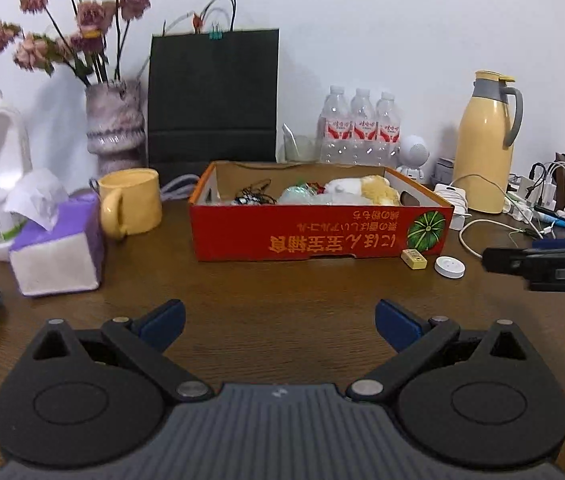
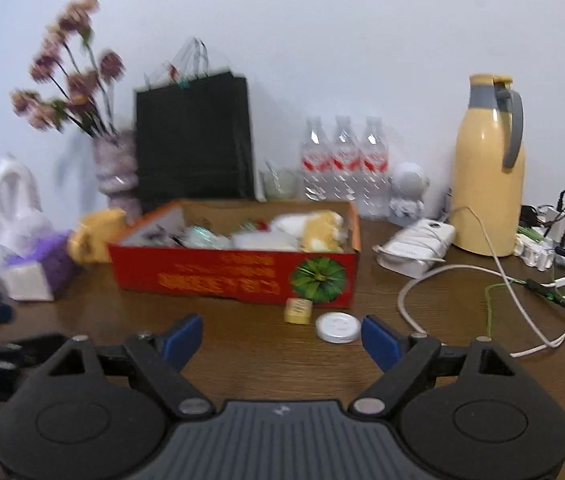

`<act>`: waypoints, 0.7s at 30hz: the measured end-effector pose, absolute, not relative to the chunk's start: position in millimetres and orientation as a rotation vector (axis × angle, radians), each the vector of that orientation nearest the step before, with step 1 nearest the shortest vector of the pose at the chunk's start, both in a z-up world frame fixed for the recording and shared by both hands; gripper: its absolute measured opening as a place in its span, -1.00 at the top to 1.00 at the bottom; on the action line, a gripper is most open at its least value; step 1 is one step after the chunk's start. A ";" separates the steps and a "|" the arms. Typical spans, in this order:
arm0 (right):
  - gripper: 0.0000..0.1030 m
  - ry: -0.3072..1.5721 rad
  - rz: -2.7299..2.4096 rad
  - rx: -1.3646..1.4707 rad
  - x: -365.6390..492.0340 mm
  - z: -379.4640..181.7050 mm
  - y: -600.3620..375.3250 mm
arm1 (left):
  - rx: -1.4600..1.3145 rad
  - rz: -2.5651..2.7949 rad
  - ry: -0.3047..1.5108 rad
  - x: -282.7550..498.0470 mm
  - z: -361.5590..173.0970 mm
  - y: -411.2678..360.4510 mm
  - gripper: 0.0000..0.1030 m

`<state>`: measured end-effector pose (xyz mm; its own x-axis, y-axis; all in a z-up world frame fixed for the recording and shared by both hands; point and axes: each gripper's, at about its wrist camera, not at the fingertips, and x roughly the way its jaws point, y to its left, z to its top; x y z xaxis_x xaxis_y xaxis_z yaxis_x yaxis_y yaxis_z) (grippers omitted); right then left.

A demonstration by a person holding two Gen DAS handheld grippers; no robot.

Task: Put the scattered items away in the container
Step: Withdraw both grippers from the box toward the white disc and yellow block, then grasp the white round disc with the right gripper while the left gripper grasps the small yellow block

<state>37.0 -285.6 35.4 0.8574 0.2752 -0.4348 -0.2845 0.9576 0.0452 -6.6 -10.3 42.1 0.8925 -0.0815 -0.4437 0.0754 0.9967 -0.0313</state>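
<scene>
A red cardboard box [image 1: 322,236] [image 2: 234,276] sits mid-table and holds plush toys, a packet and dark tangled items. A small yellow block [image 1: 413,259] [image 2: 298,311] and a white round disc [image 1: 449,267] [image 2: 338,328] lie on the table by the box's front right corner. My left gripper [image 1: 280,320] is open and empty, well in front of the box. My right gripper [image 2: 282,338] is open and empty; its right fingertip [image 2: 378,340] is just right of the disc. The right gripper's side shows in the left wrist view [image 1: 542,266].
A purple tissue box [image 1: 58,248], yellow mug [image 1: 130,206], vase of dried flowers [image 1: 114,128], black paper bag [image 1: 212,96], water bottles [image 1: 358,128] and yellow thermos [image 1: 486,144] line the back. White cables [image 2: 462,280], a power bank [image 2: 416,250] and chargers lie at right.
</scene>
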 end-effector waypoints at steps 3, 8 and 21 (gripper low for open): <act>-0.47 0.531 0.281 -0.034 76.7 20.6 -289.7 | -0.022 -0.083 0.489 4.4 39.1 -12.6 -1.00; -0.25 0.636 0.303 -0.041 134.7 -3.8 -296.5 | -0.012 -0.087 0.507 19.6 36.7 -20.5 -1.00; 0.26 0.654 0.308 -0.077 172.8 -20.7 -299.6 | -0.020 -0.231 0.540 66.3 31.8 -63.9 -0.81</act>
